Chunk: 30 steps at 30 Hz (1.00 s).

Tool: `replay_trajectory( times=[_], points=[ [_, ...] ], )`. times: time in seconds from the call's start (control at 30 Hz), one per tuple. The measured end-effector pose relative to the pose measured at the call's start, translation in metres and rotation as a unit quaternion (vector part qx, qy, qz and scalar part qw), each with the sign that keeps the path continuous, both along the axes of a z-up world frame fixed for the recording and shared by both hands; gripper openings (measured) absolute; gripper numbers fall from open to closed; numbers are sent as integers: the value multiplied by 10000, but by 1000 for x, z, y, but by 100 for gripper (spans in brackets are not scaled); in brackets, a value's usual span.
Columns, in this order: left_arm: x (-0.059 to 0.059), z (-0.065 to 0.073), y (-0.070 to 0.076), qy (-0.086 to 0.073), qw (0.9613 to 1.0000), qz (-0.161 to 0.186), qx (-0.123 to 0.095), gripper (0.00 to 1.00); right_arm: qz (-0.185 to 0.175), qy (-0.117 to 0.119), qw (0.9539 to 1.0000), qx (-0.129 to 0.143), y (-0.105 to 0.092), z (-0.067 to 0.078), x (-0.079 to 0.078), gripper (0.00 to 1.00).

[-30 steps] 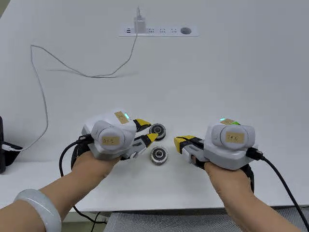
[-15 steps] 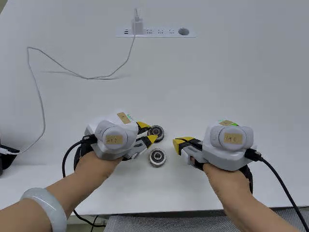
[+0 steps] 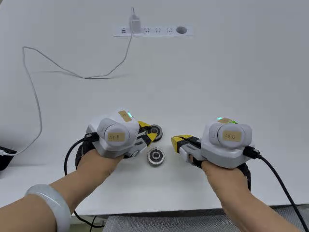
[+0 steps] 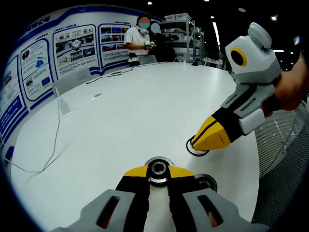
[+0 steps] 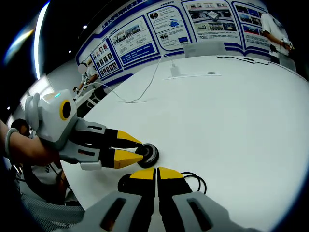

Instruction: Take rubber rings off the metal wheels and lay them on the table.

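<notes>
Two metal wheels lie flat on the white table (image 3: 231,82). The far wheel (image 3: 154,131) (image 4: 158,169) (image 5: 148,154) sits between the yellow fingertips of my left gripper (image 3: 147,131) (image 4: 159,172), which is shut on its rim. The near wheel (image 3: 156,156) (image 4: 206,181) lies free just in front of it. To the right, my right gripper (image 3: 175,141) (image 5: 155,174) has its jaws pressed together. A thin black rubber ring (image 4: 195,147) (image 5: 195,182) lies on the table under its tips. Whether the ring is pinched is hidden.
A white power strip (image 3: 153,31) with a plugged charger lies at the far edge. Its white cable (image 3: 34,92) loops down the left side to a dark object (image 3: 6,157). Black cables trail from both grippers off the front edge. A person (image 4: 140,36) stands far behind the table.
The head camera has tilted, shifting the picture. My left gripper's tips have drawn in slightly around the far wheel. The right gripper has stayed about where it was.
</notes>
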<state>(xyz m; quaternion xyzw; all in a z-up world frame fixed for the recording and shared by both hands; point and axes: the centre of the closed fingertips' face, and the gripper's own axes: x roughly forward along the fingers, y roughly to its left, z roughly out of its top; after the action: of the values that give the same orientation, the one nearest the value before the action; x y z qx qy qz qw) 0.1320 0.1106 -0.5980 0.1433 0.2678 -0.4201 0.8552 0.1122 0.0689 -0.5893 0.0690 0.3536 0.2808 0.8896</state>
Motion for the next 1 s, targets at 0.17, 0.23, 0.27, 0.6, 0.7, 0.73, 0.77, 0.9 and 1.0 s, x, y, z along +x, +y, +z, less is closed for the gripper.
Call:
replay_trajectory(
  times=[0.17,0.23,0.27,0.6,0.7,0.73,0.77,0.9,1.0],
  points=[
    [-1,-3,-2,40,10000,-59,50,15,-51,34,10000,59,0,-2,2,3],
    [-1,-2,-2,38,10000,-60,4,15,-86,59,9999,104,1,-2,3,3],
    [-1,-2,-2,38,10000,-60,0,15,-104,71,9998,130,1,-1,3,3],
    [-1,-3,-2,39,10000,-75,-26,13,-283,217,9985,404,5,-5,12,3],
    [-1,-3,-2,44,10000,-69,-35,13,-318,281,9979,481,7,-7,13,3],
    [-1,-3,-1,50,10000,-62,-42,13,-338,313,9976,526,8,-8,13,3],
    [-1,-3,-2,48,10000,-64,-42,13,-355,330,9973,550,8,-9,14,3],
    [0,-3,-1,49,10000,-59,-51,13,-388,387,9964,647,11,-9,14,4],
    [-1,-3,-1,54,10000,-48,-63,13,-445,426,9951,770,13,-9,16,6]
  ],
)
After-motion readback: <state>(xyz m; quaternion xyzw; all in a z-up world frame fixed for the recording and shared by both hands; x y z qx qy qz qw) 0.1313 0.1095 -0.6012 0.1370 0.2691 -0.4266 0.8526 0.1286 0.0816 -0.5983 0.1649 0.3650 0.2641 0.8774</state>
